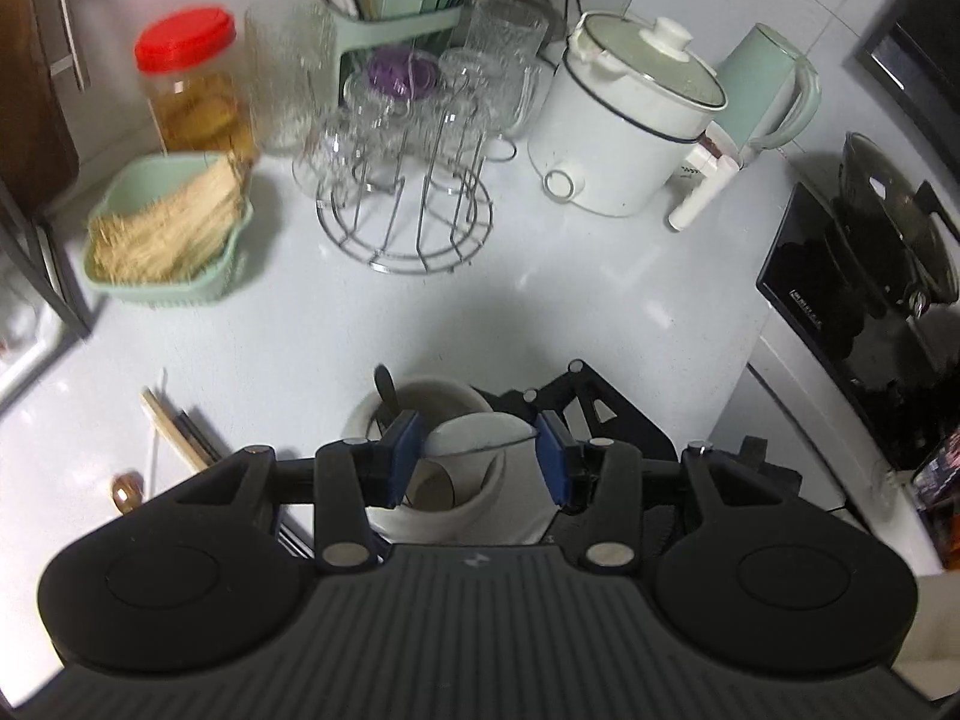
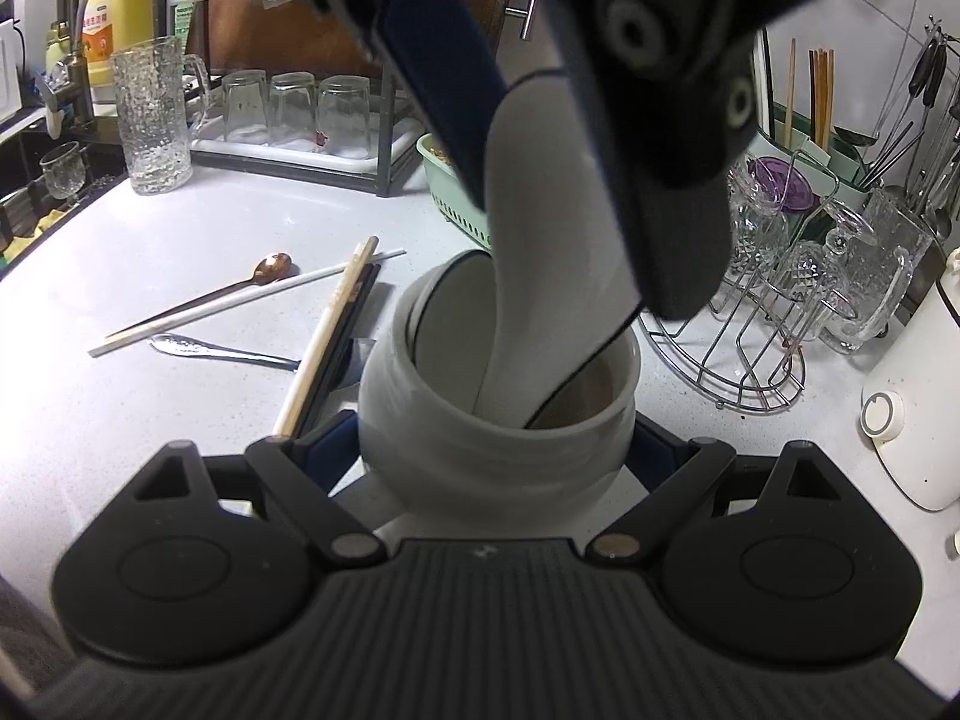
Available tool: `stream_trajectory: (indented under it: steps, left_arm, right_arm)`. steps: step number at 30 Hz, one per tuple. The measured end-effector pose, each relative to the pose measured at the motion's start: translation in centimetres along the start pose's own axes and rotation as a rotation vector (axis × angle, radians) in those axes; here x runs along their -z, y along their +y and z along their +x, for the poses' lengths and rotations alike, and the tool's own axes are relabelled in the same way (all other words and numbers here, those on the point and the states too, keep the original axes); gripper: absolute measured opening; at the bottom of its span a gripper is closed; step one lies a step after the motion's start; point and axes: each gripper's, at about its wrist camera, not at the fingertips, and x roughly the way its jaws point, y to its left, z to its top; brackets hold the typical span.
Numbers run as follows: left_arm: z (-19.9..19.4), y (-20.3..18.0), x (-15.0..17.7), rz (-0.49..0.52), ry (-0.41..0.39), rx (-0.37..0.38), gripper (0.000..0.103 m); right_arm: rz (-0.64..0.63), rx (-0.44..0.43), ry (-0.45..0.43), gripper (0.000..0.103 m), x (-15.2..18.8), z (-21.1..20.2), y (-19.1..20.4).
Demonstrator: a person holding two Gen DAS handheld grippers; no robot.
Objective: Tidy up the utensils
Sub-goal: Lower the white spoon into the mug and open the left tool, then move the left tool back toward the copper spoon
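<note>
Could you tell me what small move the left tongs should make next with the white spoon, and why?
Probably open the left tongs and let go. The white spoon is clamped between their pads, and its lower end already sits inside the mouth of the white holder, which the right tongs grip on both sides. Chopsticks and two spoons on the counter are not yet collected.

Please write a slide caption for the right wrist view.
Right gripper steadies white jar while left gripper lowers white spoon in.
</note>
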Motion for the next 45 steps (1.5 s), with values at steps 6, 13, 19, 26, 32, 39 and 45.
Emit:
stream_trajectory:
  steps: [6, 13, 19, 26, 32, 39, 45]
  left_arm:
    - [1.5, 0.4, -0.4, -0.004, 0.077, -0.001, 0.048]
    - [3.1, 1.1, -0.4, -0.050, 0.120, 0.012, 0.047]
    - [3.1, 1.2, -0.3, -0.067, 0.112, 0.013, 0.047]
    - [1.5, 0.7, -0.5, -0.049, 0.054, -0.006, 0.047]
    - [-0.8, 0.4, -0.9, -0.038, -0.013, -0.019, 0.048]
    - [-3.5, -0.5, -0.8, -0.065, -0.123, -0.002, 0.048]
    - [-6.0, -1.0, -0.1, -0.059, -0.199, -0.035, 0.062]
  right_arm:
    - [0.003, 0.005, -0.010, 0.094, 0.2, -0.1, 0.1]
    - [-0.004, 0.002, -0.027, 0.094, 0.5, -0.2, 0.0]
    - [-0.008, -0.001, -0.028, 0.094, 0.3, -0.3, -0.1]
    - [-0.009, -0.001, -0.029, 0.094, 0.3, -0.4, -0.1]
    - [-0.002, 0.005, -0.030, 0.094, 0.3, -0.4, 0.2]
    - [0.013, 0.018, -0.034, 0.094, 0.4, -0.5, 0.3]
    - [0.025, 0.035, -0.033, 0.094, 0.3, -0.5, 0.5]
